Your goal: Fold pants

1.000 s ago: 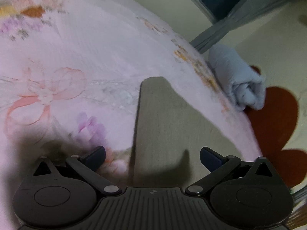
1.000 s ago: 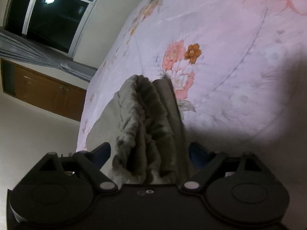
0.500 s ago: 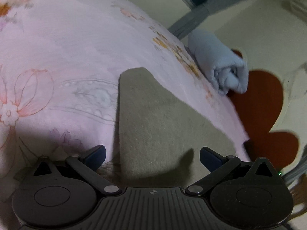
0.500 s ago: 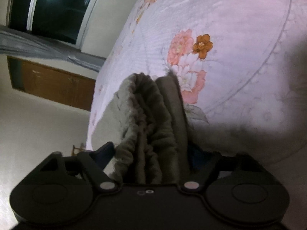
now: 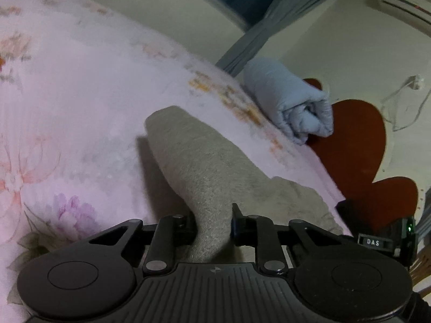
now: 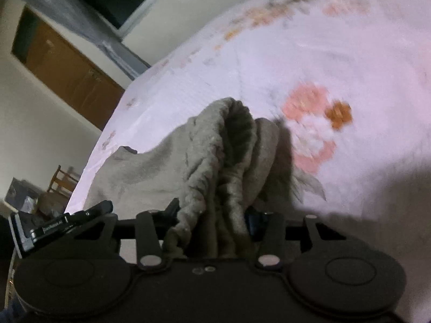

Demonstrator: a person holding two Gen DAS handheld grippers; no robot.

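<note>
The grey-beige fleece pants [image 5: 204, 167] lie on a pink floral bedsheet [image 5: 80, 86]. My left gripper [image 5: 212, 223] is shut on a pant leg, which runs forward from the jaws and lifts off the sheet. My right gripper [image 6: 212, 216] is shut on the bunched elastic waistband [image 6: 223, 145], which rises in folds between the fingers. The rest of the pants spreads to the left in the right wrist view [image 6: 140, 172]. The other gripper shows at each view's lower edge [image 5: 388, 237].
A rolled light-blue cloth [image 5: 291, 99] lies at the bed's far edge. Beyond it is a floor with a red heart-shaped mat [image 5: 355, 145]. A window, a curtain [image 5: 272, 18], a wooden cabinet [image 6: 67, 72] and a chair [image 6: 62, 180] stand around the bed.
Both grippers were open around the pants and have closed on them. The leg and the waistband now lift off the sheet. Both views have swung.
</note>
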